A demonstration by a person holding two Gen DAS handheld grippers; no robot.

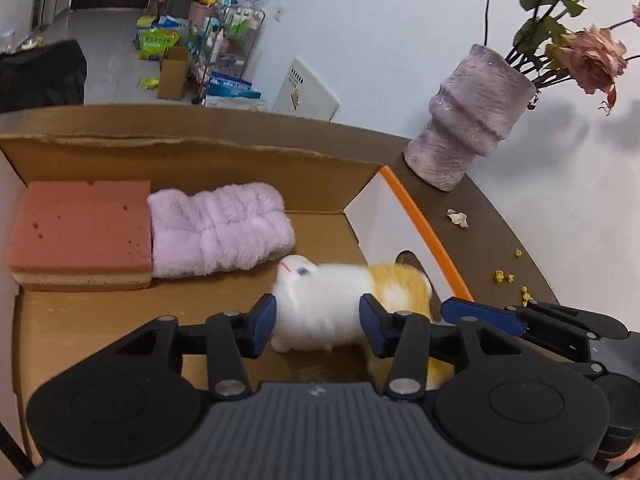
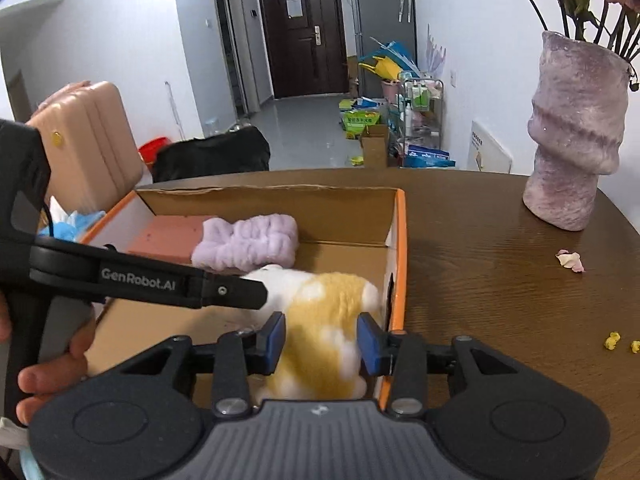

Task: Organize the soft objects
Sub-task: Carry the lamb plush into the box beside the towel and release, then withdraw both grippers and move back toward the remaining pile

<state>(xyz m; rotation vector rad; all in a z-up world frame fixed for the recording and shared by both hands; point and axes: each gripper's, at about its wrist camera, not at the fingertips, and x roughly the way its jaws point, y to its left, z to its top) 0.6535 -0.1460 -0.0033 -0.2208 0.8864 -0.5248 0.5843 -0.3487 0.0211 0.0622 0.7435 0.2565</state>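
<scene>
A: Fingers first?

B: Left gripper (image 1: 318, 326) is part open, the front half of a plush toy (image 1: 320, 304) (white with yellow) between its blue pads. I can't tell whether they press it or just bracket it; a thin gap shows on the left side. Right gripper (image 2: 322, 344) is also part open, pads against the toy's yellow rear, fur bulging, so it looks gripped.

A: Where's the toy?

B: Inside the cardboard box (image 2: 394, 248), near corner by the orange-edged wall. Whether it's resting on the floor or just above it is unclear.

A: What's already packed?

B: A pink sponge block (image 1: 82, 232) and a lilac fluffy cloth (image 1: 218, 230), touching, along the back wall.

A: Progress?

B: Late, I'd judge. Two items stowed, third going in, release pending. Fluffy bits left of the box might be leftovers; can't say. Vase (image 2: 576, 132) on the tabletop (image 2: 500, 300) isn't part of it.
</scene>
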